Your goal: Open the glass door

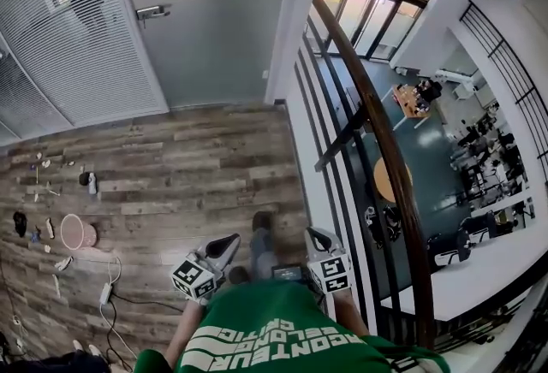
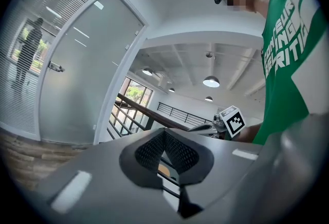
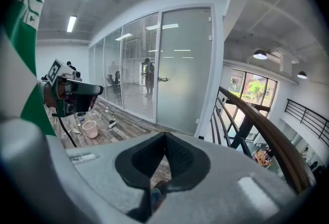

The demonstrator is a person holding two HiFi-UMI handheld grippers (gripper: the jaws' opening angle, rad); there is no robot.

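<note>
While both tools hang low in front of the person's waist, the glass door (image 1: 205, 16) stands shut in its frame at the far end of the wood floor (image 1: 188, 166), well apart from them. It's a frosted panel, upright, long axis vertical, its face turned this way. The handle (image 1: 152, 12) sits near its left edge, a short lever lying level. Blinds (image 1: 60, 46) run off to the door's left, and a white column stands to its right. Left tool (image 1: 229, 243): pads pressed together, nothing between them, touching nothing. Right tool (image 1: 318, 236): same story, pinched shut and empty, just beside the railing (image 1: 377, 115).
</note>
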